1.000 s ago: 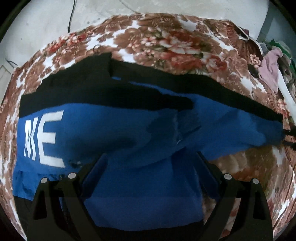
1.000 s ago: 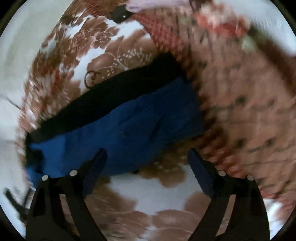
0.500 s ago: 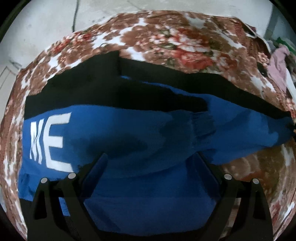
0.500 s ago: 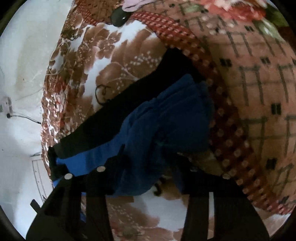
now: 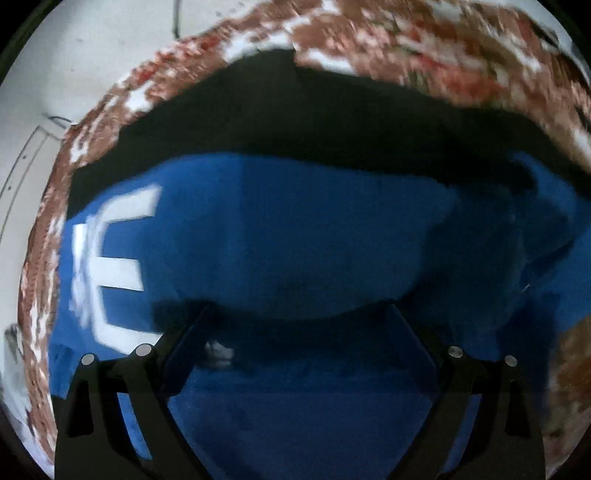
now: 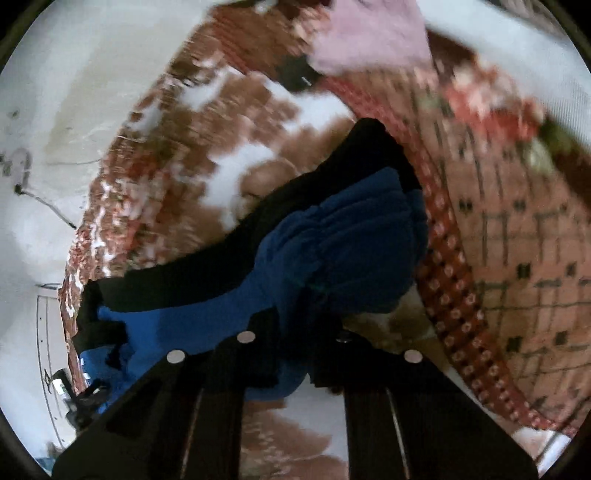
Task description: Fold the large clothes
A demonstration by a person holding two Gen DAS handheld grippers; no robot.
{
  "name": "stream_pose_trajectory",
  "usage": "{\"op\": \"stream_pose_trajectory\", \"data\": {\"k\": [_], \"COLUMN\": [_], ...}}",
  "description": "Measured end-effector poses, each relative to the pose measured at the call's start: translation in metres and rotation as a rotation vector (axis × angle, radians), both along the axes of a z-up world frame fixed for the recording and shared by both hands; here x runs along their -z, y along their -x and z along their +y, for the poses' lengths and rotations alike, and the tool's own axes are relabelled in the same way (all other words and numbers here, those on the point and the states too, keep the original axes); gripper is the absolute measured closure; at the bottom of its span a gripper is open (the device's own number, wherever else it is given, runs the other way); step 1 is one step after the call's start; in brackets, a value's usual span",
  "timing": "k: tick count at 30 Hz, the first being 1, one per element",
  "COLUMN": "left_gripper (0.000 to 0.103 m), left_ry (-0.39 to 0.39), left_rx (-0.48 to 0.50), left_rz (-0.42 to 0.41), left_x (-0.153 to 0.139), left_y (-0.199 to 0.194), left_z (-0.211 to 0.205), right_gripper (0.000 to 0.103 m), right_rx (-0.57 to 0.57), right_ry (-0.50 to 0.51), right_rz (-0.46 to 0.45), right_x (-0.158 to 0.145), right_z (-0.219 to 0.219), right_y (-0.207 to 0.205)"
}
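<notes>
A large blue and black garment [image 5: 295, 236] with white letters [image 5: 110, 258] lies spread on a floral brown blanket [image 5: 406, 40]. My left gripper [image 5: 295, 354] is open and empty, its jaws wide apart low over the blue body near the letters. In the right wrist view my right gripper [image 6: 295, 343] is shut on the bunched blue sleeve end [image 6: 340, 251], which is gathered and lifted off the blanket [image 6: 221, 155]. The black band [image 6: 236, 258] of the garment runs back to the left.
A pink cloth [image 6: 373, 33] and a small black object [image 6: 299, 74] lie at the far end of the blanket. A red patterned cover [image 6: 517, 258] lies to the right. Pale floor [image 6: 55, 92] and a cable [image 6: 48, 203] are to the left.
My right gripper closed on the sleeve end and bunched it up. My left gripper moved lower and left over the blue body, towards the letters.
</notes>
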State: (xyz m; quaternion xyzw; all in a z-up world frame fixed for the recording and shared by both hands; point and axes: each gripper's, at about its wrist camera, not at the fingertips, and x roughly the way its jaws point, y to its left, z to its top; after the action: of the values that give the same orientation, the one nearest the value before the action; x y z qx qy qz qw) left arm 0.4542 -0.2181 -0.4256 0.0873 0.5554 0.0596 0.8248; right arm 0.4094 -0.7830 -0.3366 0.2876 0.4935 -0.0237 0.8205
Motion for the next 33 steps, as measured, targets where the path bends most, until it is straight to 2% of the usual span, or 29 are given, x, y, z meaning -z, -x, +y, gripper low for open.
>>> {"op": "stream_pose_trajectory", "data": {"k": [3, 5, 8, 14, 17, 20, 24, 28, 33], "left_gripper": [0.008, 0.006, 0.006, 0.006, 0.006, 0.006, 0.006, 0.006, 0.006], "left_ry": [0.043, 0.068, 0.095, 0.130, 0.139, 0.166, 0.258, 0.268, 0.286], "left_rx": [-0.012, -0.009, -0.001, 0.013, 0.034, 0.065, 0.140, 0.155, 0.054], "left_rz": [-0.033, -0.043, -0.049, -0.070, -0.104, -0.093, -0.084, -0.152, -0.165], "left_x": [0.004, 0.007, 0.010, 0.015, 0.016, 0.014, -0.008, -0.035, -0.051], "left_y": [0.002, 0.004, 0.004, 0.006, 0.010, 0.011, 0.027, 0.056, 0.085], "left_z": [0.006, 0.010, 0.014, 0.017, 0.017, 0.020, 0.041, 0.091, 0.197], "right_gripper": [0.092, 0.092, 0.092, 0.093, 0.093, 0.093, 0.093, 0.093, 0.093], "right_rx": [-0.081, -0.170, -0.256, -0.352, -0.399, -0.446, -0.498, -0.539, -0.601], "right_ry": [0.046, 0.127, 0.156, 0.151, 0.206, 0.217, 0.229, 0.225, 0.183], "right_rz": [-0.048, -0.076, -0.131, -0.169, -0.145, -0.139, -0.136, -0.131, -0.109], "right_x": [-0.038, -0.065, -0.095, -0.124, -0.130, -0.132, -0.130, -0.121, -0.093], "right_z": [0.032, 0.070, 0.129, 0.243, 0.304, 0.363, 0.433, 0.505, 0.591], "right_y": [-0.007, -0.016, -0.026, -0.043, -0.053, -0.058, -0.061, -0.066, -0.069]}}
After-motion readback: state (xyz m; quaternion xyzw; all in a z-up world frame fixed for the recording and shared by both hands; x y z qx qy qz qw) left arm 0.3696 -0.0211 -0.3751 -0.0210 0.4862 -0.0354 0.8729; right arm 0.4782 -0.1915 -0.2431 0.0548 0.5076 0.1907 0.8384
